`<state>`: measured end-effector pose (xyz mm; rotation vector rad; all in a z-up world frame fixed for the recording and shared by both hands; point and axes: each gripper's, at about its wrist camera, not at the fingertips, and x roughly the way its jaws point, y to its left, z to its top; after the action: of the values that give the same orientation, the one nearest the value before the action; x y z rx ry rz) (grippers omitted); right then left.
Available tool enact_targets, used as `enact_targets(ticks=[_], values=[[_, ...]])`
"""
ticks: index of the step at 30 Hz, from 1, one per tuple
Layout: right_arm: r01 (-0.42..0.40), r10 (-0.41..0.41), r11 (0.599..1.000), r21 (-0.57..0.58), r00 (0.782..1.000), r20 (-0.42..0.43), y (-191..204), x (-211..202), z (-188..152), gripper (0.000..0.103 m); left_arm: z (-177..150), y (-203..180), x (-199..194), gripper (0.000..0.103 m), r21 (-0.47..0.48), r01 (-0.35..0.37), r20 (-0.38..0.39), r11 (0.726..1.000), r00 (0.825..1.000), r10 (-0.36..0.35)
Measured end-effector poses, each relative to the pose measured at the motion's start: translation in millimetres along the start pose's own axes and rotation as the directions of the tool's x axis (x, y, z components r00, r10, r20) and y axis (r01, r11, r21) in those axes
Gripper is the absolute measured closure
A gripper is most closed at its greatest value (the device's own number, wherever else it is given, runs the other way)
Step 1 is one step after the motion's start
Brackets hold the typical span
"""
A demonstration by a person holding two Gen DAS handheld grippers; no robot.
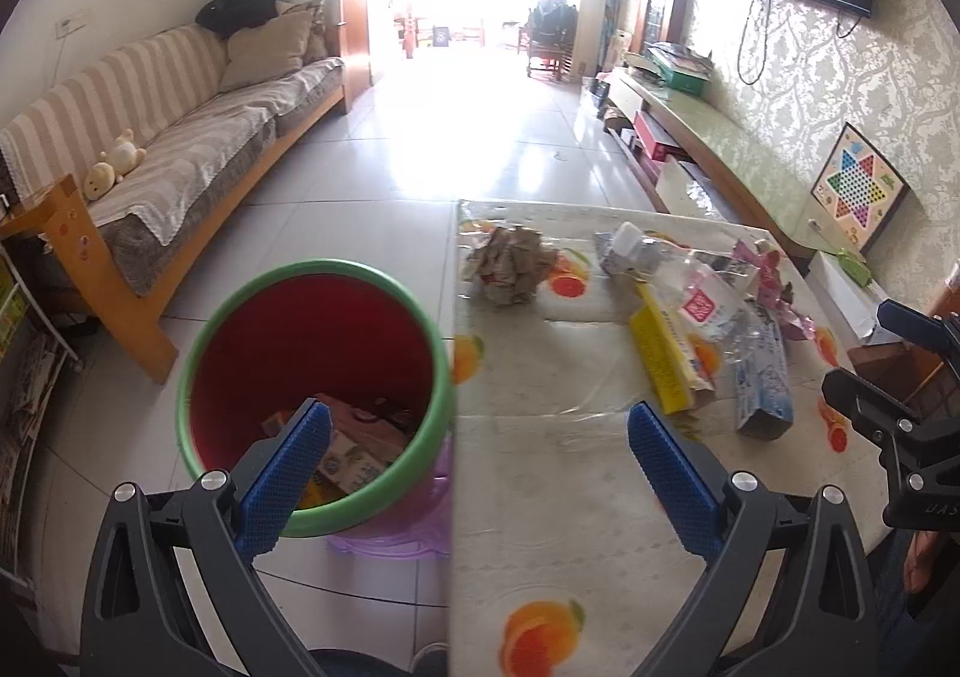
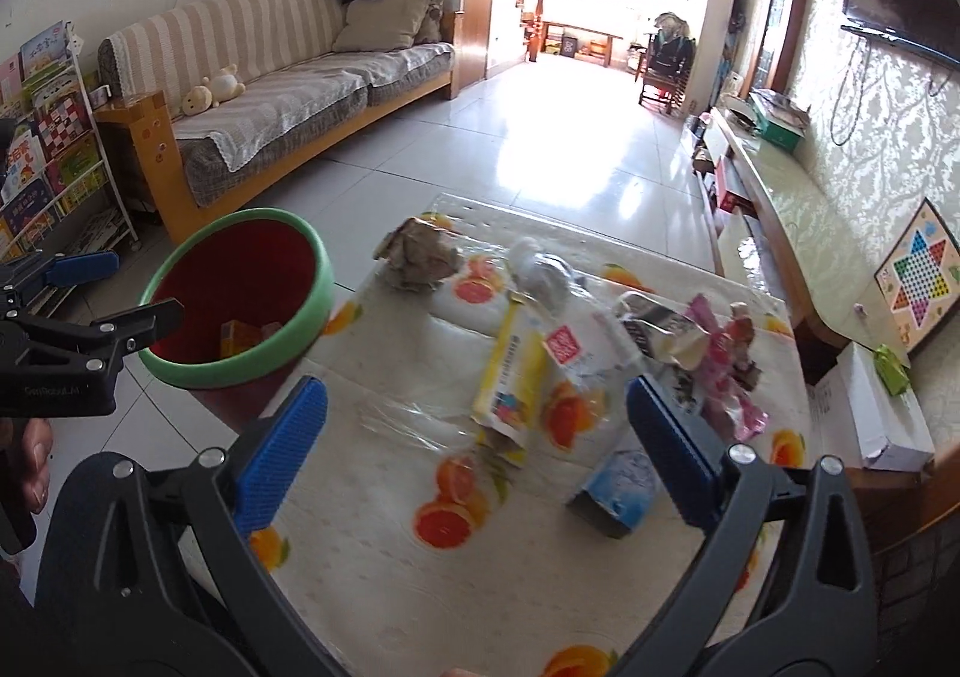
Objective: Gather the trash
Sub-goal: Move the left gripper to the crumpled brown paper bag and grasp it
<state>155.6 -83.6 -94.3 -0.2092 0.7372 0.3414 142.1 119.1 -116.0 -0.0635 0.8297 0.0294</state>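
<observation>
Beyond both grippers, pale tiled floor [image 1: 456, 149] runs open toward a bright doorway, striped sofa [image 1: 180, 125] far left. The fruit-print table [image 2: 456, 575] lies under the right gripper [image 2: 477, 455], jaws apart, empty; trash litters it ahead: yellow carton [image 2: 510, 377], blue box [image 2: 618, 488], crumpled paper [image 2: 420, 254]. The left gripper [image 1: 480, 479], jaws apart, straddles the table's left edge, the red bin [image 1: 312, 353] just ahead-left.

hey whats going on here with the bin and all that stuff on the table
A person holding two grippers is clearing trash off the table into the red bin beside it. The left gripper is open and empty near the bin, which already holds a few cartons. The right gripper is open over the pile, holding nothing. The crumpled paper ball, yellow box, blue carton and pink wrappers still lie on the table.
</observation>
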Motion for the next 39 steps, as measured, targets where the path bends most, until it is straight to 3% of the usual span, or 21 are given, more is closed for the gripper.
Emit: enact_targets(ticks=[7, 18, 30, 39], values=[[0.055, -0.055, 0.996, 0.071, 0.998, -0.004, -62.9, -15.3, -25.4, 0.005, 7.0, -51.0, 18.7, 0.008, 0.046, 0.035, -0.024, 0.998, 0.999, -0.034], [0.083, -0.080, 0.985, 0.150, 0.997, -0.024, -118.6, -10.0, -54.4, 0.005, 42.0, -58.0, 74.9, 0.008, 0.076, 0.019, -0.039, 0.997, 0.999, -0.017], [0.148, -0.133, 0.971, 0.186, 0.987, -0.092, -146.4, 13.2, -75.6, 0.005, 82.2, -41.3, 187.0, 0.008, 0.094, -0.035, -0.137, 0.995, 0.989, 0.047], [0.154, -0.136, 0.973, 0.169, 0.984, -0.112, -143.3, 41.8, -71.6, 0.005, 93.9, -35.6, 238.0, 0.008, 0.065, -0.057, -0.173, 0.996, 0.983, 0.067]])
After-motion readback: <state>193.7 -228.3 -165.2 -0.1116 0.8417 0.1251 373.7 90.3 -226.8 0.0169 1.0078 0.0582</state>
